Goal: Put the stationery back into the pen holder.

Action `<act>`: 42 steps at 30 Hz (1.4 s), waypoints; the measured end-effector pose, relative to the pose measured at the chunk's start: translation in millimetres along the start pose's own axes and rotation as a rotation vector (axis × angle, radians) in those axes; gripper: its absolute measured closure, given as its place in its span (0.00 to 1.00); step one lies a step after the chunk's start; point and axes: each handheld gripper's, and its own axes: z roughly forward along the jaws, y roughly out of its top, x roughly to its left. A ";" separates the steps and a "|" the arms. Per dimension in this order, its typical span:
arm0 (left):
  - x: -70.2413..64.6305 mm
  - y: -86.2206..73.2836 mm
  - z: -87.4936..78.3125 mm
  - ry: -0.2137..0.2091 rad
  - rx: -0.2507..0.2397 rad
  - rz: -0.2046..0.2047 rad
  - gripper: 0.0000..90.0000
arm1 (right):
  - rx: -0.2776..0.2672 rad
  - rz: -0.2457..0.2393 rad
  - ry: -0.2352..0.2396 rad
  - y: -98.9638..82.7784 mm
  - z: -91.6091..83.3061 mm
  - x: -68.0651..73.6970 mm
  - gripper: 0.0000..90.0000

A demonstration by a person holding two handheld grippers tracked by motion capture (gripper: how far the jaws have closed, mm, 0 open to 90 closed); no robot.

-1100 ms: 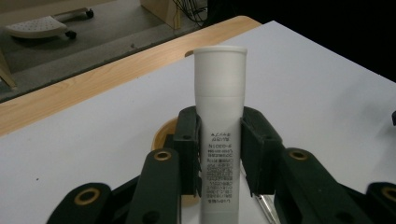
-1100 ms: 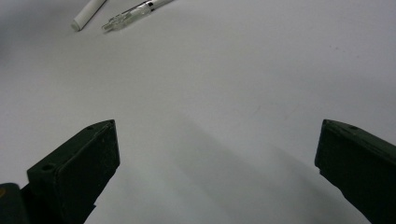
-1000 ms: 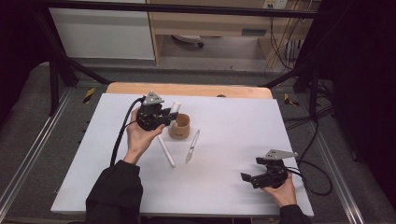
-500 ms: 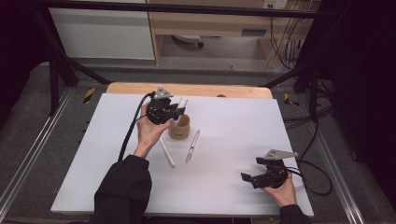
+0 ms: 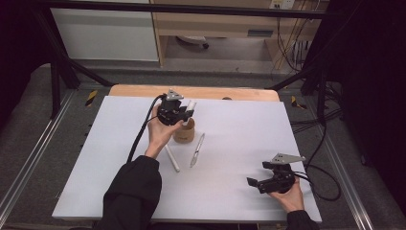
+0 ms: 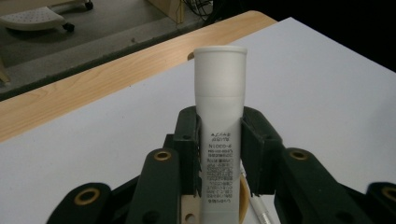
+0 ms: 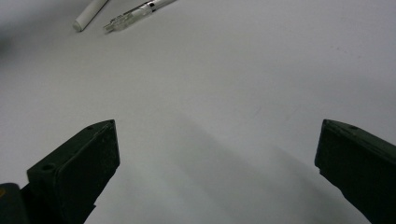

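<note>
Above the small round wooden cup (image 5: pixel 184 132) near the back of the white counter (image 5: pixel 249 129), the left tongs (image 5: pixel 184 114) clamp a white cylindrical marker with printed lettering (image 6: pixel 219 116), which stands between the pads. A second white marker (image 5: pixel 172 158) and a silver pen (image 5: pixel 197 150) lie just beside the cup. The right tongs (image 5: pixel 253 182) gape empty, low at the counter's near right.

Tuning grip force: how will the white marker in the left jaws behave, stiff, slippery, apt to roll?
The white marker looks like a rigid plastic tube, so probably stiff and light. Its smooth round barrel may slip between the left gripper pads if they loosen. Laid flat on the white table, it would likely roll.
</note>
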 end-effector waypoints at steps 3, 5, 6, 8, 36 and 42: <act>2.0 -2.6 6.6 0.002 0.012 -0.004 0.77 | -0.003 0.000 0.001 0.0 -0.2 0.0 0.01; 2.9 -4.0 10.2 0.006 0.017 -0.004 0.77 | -0.002 -0.001 0.000 0.0 -0.3 -0.2 0.01; 3.2 -4.5 11.4 0.005 0.014 -0.003 0.77 | -0.002 -0.001 0.000 0.0 -0.2 -0.2 0.01; 2.6 -5.3 13.6 0.004 0.013 0.004 0.77 | 0.000 -0.001 0.000 0.0 0.0 -0.2 0.01; 3.6 -22.8 27.6 -0.016 0.108 0.050 0.76 | -0.003 -0.002 0.000 0.1 -0.9 -0.4 0.01; 2.2 -21.0 22.9 -0.016 0.107 0.068 0.70 | -0.002 0.001 0.001 0.2 -0.8 -0.1 0.01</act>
